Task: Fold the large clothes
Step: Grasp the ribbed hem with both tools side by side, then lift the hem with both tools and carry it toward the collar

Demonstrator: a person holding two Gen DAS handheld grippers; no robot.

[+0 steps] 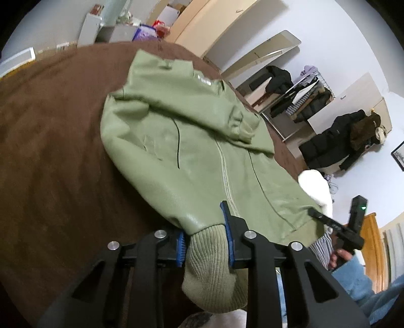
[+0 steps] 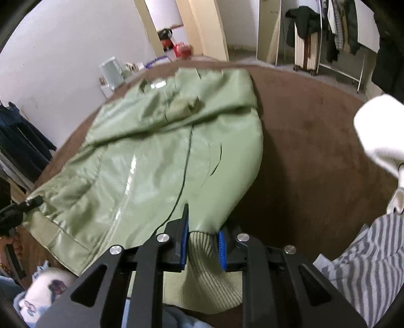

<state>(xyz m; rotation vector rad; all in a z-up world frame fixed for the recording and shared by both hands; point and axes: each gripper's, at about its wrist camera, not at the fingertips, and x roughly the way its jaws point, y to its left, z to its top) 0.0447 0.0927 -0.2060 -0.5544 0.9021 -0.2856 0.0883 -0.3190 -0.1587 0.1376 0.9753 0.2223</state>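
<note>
Left wrist view: the left hand-held gripper (image 1: 205, 236) is clenched on a ribbed knit cuff (image 1: 209, 267) of the pale green, smooth-shelled zip-front jacket (image 1: 192, 141), its blue pads pressed against the cuff on either side. The jacket lies spread on a brown plush bed cover (image 1: 50, 151), collar toward the far end, one sleeve folded across the chest. A white label patch (image 1: 203, 79) sits near the collar — its writing is too blurred to read. Beyond the bed stand a pale wooden wardrobe (image 1: 214, 22), a leaning mirror (image 1: 262, 50) and a metal clothes rack (image 1: 303, 96) hung with dark coats. The other gripper's black body shows at the jacket's hem, far right.

Right wrist view: the right hand-held gripper (image 2: 203, 242) grasps the jacket's other ribbed cuff (image 2: 204, 267), blue pads closed on it. The green jacket (image 2: 156, 156) runs away across the brown cover (image 2: 315, 156), its silver zip (image 2: 128, 181) catching light. A grey striped garment (image 2: 366, 265) lies at the near right — a white cloth (image 2: 378, 131) beyond it. White walls enclose the room.
</note>
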